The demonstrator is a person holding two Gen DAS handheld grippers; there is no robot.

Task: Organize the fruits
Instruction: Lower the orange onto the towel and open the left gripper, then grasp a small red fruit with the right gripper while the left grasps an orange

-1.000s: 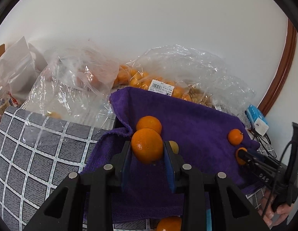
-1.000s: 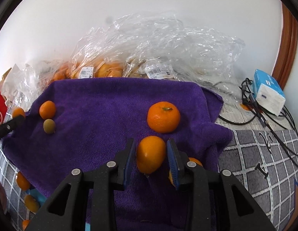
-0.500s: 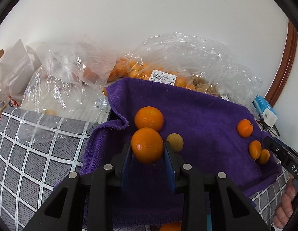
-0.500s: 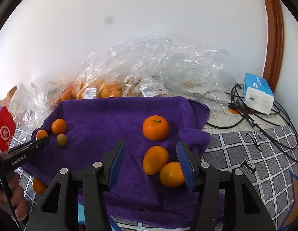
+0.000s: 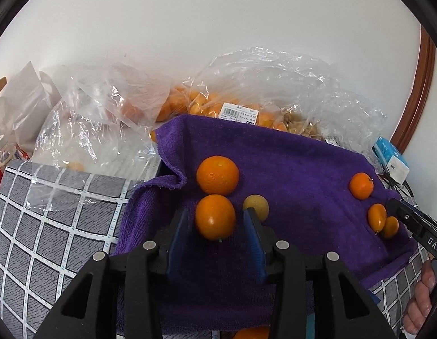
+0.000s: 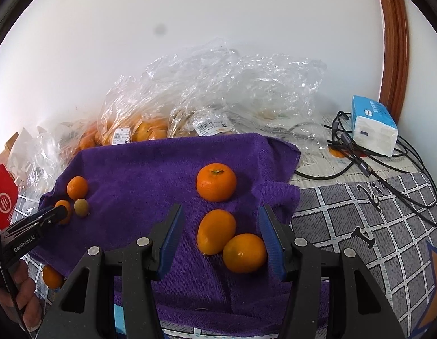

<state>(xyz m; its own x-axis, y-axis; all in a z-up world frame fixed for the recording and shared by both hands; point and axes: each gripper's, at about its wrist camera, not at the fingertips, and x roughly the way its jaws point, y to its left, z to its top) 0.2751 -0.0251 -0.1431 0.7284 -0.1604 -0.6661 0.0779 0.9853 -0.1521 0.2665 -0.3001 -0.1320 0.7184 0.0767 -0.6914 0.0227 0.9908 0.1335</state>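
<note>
Closest to the left camera, the left gripper had its blue pads either side of an orange sitting on the purple towel; its jaws were opening, with a sliver of gap showing on both sides, so nothing was really gripped anymore. Just past its right pad sat a small yellowish-green fruit, and right behind the first orange was a bigger orange, the two pretty much touching. Over on the right side, the right gripper stood well open and empty, with an oval orange fruit and a rounder orange lying between its pads on the towel, touching each other; the rounder one was just beside the right pad, can't tell if it touched. A bit further up the towel sat a tangerine with a green stem, on its own. Beyond the towel's far edge were crinkly clear plastic bags against the white wall, some holding more orange fruit and wearing barcode labels. Off to the right on the grid-patterned cover lay a tangle of black cables and a blue and white tissue pack.
</note>
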